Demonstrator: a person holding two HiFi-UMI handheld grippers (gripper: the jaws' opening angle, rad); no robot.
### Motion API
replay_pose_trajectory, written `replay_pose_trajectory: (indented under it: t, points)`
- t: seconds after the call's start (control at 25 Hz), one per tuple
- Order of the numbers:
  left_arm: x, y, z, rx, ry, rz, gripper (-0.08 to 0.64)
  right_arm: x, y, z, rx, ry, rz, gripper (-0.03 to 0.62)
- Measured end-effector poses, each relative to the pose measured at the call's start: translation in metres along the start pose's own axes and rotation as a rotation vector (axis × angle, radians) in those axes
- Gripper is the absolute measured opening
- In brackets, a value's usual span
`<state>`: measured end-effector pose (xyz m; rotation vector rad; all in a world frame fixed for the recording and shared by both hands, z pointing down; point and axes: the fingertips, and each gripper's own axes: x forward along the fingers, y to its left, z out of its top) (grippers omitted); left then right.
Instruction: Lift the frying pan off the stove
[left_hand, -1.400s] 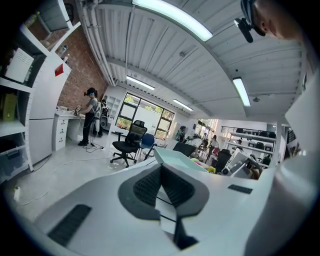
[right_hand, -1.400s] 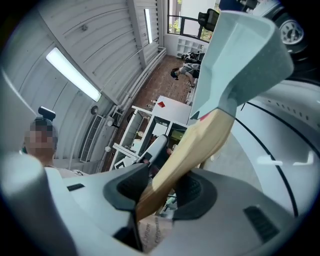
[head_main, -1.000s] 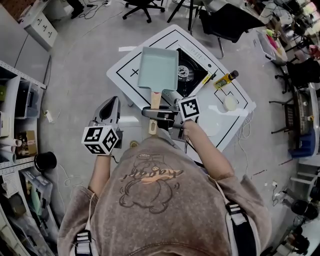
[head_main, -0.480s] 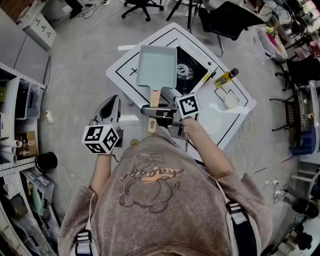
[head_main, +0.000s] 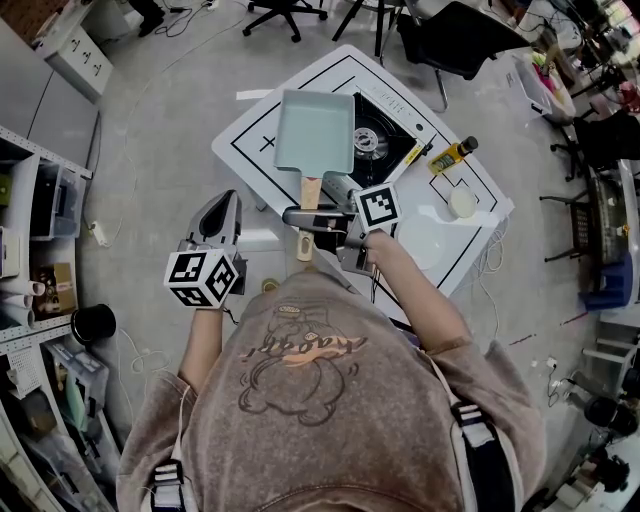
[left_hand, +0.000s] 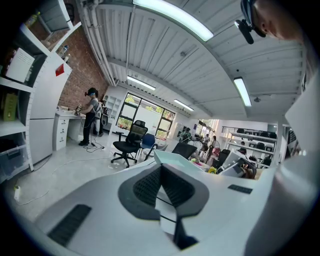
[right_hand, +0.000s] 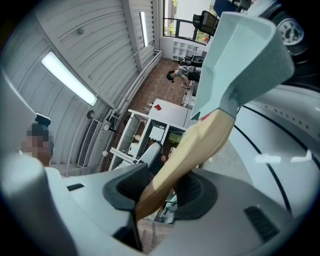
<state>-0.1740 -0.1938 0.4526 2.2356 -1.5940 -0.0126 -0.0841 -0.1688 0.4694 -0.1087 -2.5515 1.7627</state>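
Note:
The pale teal rectangular frying pan (head_main: 315, 132) hangs over the left half of the white table (head_main: 248, 150), beside the black stove (head_main: 385, 150). Its wooden handle (head_main: 308, 205) points toward me. My right gripper (head_main: 306, 220) is shut on that handle; in the right gripper view the handle (right_hand: 192, 145) runs between the two pads up to the pan (right_hand: 245, 50). My left gripper (head_main: 224, 203) hovers off the table's left edge, shut with nothing in it. In the left gripper view, the left gripper (left_hand: 160, 186) has its pads together, and the pan (left_hand: 176, 158) shows beyond them.
A yellow bottle (head_main: 452, 156) lies right of the stove, with a small white round dish (head_main: 460, 205) nearer me. Office chairs (head_main: 285, 12) stand behind the table. Shelves (head_main: 30, 230) line the left side, and a black round pot (head_main: 91, 322) sits on the floor.
The pan and my right gripper have shifted slightly away from my body. The left gripper has stayed where it was.

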Motion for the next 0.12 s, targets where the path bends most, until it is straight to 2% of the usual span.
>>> replay_pose_trajectory:
  t: [0.12]
  points:
    - [0.0000,0.0008,0.0003,0.000,0.002,0.000,0.006,-0.0006,-0.0002,0.0035,0.001,-0.012,-0.003,0.160]
